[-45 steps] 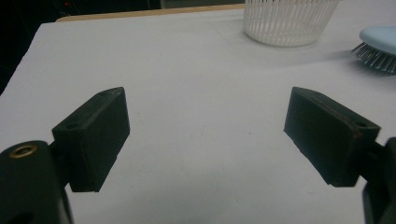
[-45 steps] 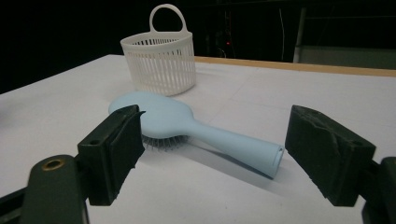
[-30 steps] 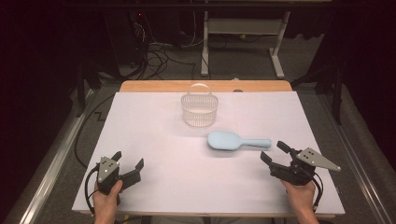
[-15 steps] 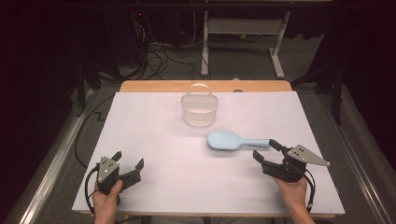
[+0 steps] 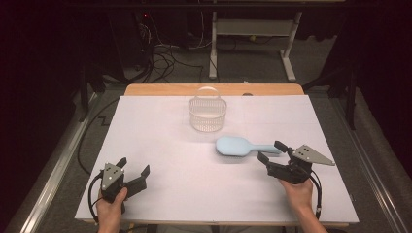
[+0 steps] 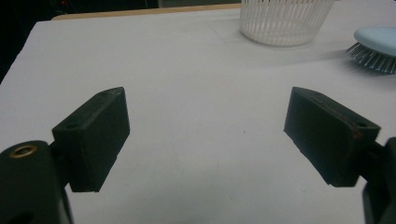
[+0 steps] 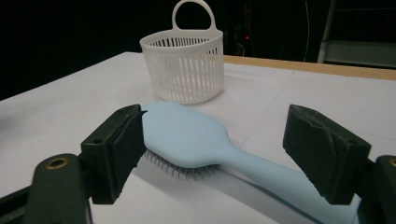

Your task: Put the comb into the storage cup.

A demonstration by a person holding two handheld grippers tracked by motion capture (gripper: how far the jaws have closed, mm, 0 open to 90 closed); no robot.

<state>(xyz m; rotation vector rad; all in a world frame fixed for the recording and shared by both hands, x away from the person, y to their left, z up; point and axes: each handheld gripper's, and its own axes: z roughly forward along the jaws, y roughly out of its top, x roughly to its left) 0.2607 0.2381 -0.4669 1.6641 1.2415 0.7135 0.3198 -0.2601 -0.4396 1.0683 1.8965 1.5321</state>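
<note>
Two tongs are over the white table (image 5: 160,145), one in each hand at the near edge. The right tongs (image 5: 272,151) sit at the near right with jaws spread wide, one on each side of the handle of the light blue hairbrush (image 5: 239,146); in the right gripper view the handle runs between the jaws with gaps on both sides, so the pads do not press on it and nothing is grasped. The hairbrush (image 7: 196,140) lies flat on the table right of centre, bristles down, its oval head pointing left and its handle toward the right tongs. The left tongs (image 5: 133,167) rest at the near left corner, well apart from the brush, released and holding nothing; the left gripper view shows bare table between the two black jaws. A white slatted basket (image 5: 207,113) with a loop handle stands upright near the far middle of the table, just beyond the brush head and not touching it.
</note>
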